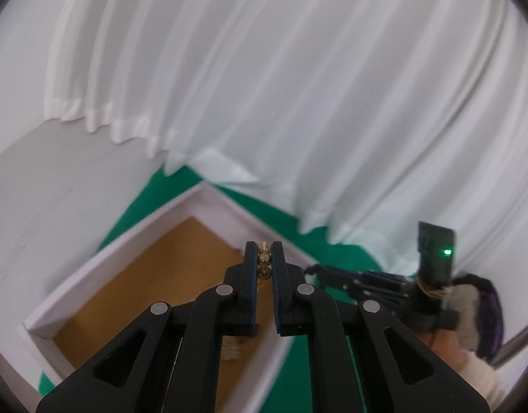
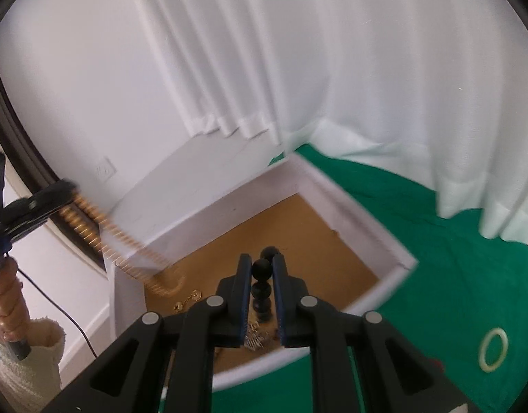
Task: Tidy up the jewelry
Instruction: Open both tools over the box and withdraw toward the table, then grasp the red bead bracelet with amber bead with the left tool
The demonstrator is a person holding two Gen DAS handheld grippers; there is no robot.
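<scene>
Above the white box, both grippers carry beads.
Left gripper [image 1: 264,268] jaws pinch a gold bead strand [image 1: 264,258]; right gripper [image 2: 262,285] jaws pinch a black bead strand [image 2: 262,275]. Gold earrings [image 2: 188,301] already lie in the box [image 2: 367,220]; a pale ring [image 2: 493,349] waits at four o'clock on the green table [image 2: 436,258]. White curtains [image 2: 367,69] hang beyond, at twelve o'clock.
</scene>
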